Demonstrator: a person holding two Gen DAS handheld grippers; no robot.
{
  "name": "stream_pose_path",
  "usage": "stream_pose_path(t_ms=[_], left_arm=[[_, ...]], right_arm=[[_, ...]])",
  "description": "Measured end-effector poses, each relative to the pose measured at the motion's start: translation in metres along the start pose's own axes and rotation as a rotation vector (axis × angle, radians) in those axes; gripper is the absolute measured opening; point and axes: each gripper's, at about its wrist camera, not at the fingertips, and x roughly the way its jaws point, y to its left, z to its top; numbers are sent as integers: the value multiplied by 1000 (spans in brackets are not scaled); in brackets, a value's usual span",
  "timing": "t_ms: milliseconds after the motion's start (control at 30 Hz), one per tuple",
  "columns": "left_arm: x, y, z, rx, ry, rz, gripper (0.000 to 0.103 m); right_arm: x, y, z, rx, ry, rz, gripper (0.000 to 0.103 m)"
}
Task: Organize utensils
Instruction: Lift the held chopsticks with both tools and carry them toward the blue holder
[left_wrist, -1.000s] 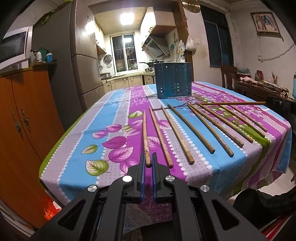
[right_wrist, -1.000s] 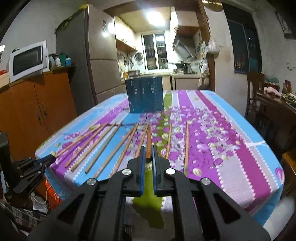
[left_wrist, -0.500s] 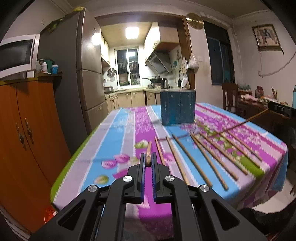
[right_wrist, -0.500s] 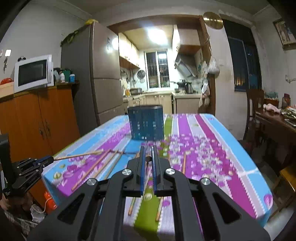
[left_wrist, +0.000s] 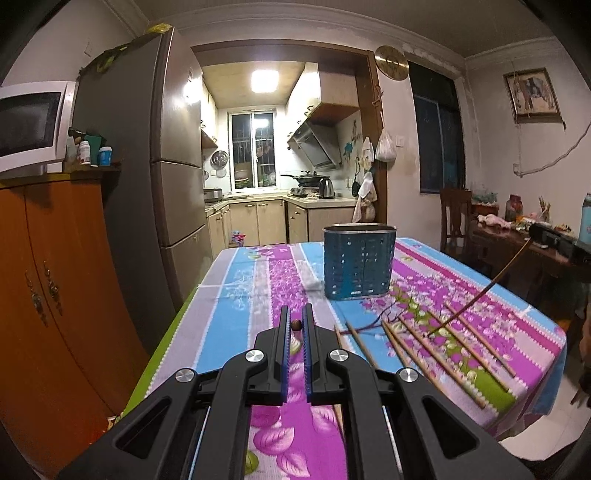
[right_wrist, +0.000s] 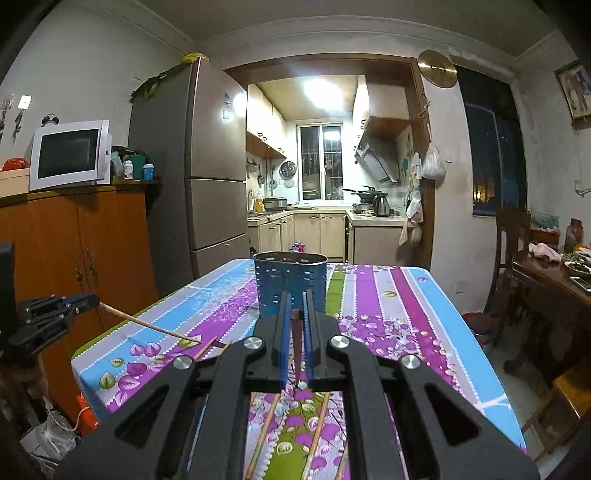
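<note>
Two grippers each pinching one chopstick, left gripper (left_wrist: 296, 326) and right gripper (right_wrist: 296, 314) above the floral tablecloth (left_wrist: 255, 291), more chopsticks (left_wrist: 439, 350) lying flat, blue perforated utensil holder (left_wrist: 357, 261) upright beyond.

Blue perforated holder (left_wrist: 357, 264), floral purple-blue striped tablecloth (left_wrist: 258, 288), seemingly brown chopsticks (left_wrist: 443, 354)

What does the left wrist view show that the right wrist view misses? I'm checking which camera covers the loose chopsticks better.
Only the left wrist view shows the row of chopsticks spread on the tablecloth. Only the right wrist view shows the left gripper from outside, its chopstick slanting down toward the table. Both show the blue utensil holder standing beyond the jaws, and each camera's own gripper shut on a chopstick.
</note>
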Motion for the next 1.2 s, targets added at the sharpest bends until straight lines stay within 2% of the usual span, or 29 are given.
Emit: stream_pose_path(t_ms=[300, 533, 767, 900, 1033, 1200], left_arm=[[7, 4, 40, 32, -59, -6, 7], [9, 7, 73, 11, -92, -51, 7], [13, 3, 88, 0, -93, -106, 7], [30, -5, 102, -2, -96, -149, 7], [49, -16, 137, 19, -142, -196, 7], [86, -29, 204, 31, -262, -218, 7]], right_arm=[[14, 2, 18, -34, -24, 17, 5], [21, -4, 37, -29, -31, 45, 5], [34, -13, 48, 15, 16, 119, 5], [48, -18, 56, 33, 49, 143, 5], [59, -19, 85, 14, 17, 150, 5], [81, -23, 152, -16, -124, 109, 5]])
